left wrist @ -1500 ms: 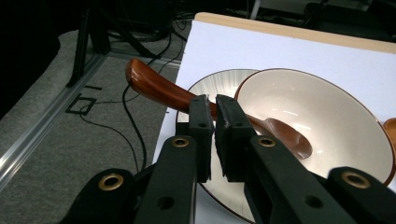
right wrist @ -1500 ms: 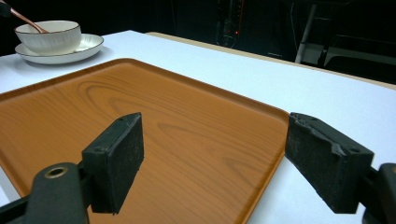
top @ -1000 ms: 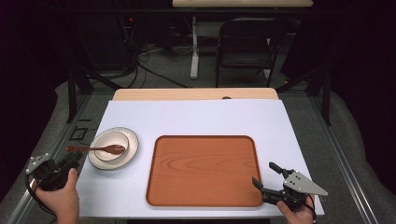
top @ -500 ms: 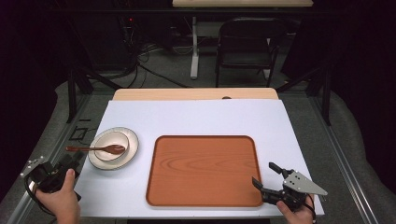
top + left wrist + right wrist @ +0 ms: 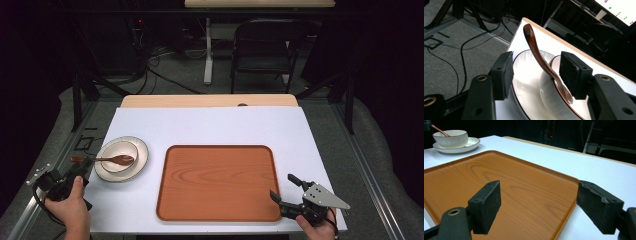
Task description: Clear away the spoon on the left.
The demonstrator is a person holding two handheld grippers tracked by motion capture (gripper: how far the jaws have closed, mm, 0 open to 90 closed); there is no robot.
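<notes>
A white bowl [image 5: 120, 156] stands on a white plate [image 5: 140, 150] at the table's left. A dark wooden spoon [image 5: 107, 160] rests in the bowl, its handle [image 5: 534, 46] sticking out to the left. My left gripper [image 5: 83, 168] sits at that handle. In the left gripper view [image 5: 537, 73] the handle rises between the two pads and neither pad presses on it. Those jaws have just been closing a little and still stand wide. My right gripper [image 5: 283, 186] is open at the near right corner of the wooden tray [image 5: 220, 180], nothing between its pads [image 5: 486, 203].
A white sheet covers the table [image 5: 215, 125]. Its left edge runs just beside the plate, with cables on the floor [image 5: 461, 57] below. A black chair [image 5: 262, 45] and table legs stand beyond the far edge.
The left hand has sunk slightly with its gripper at the spoon's handle. The right gripper has kept still.
</notes>
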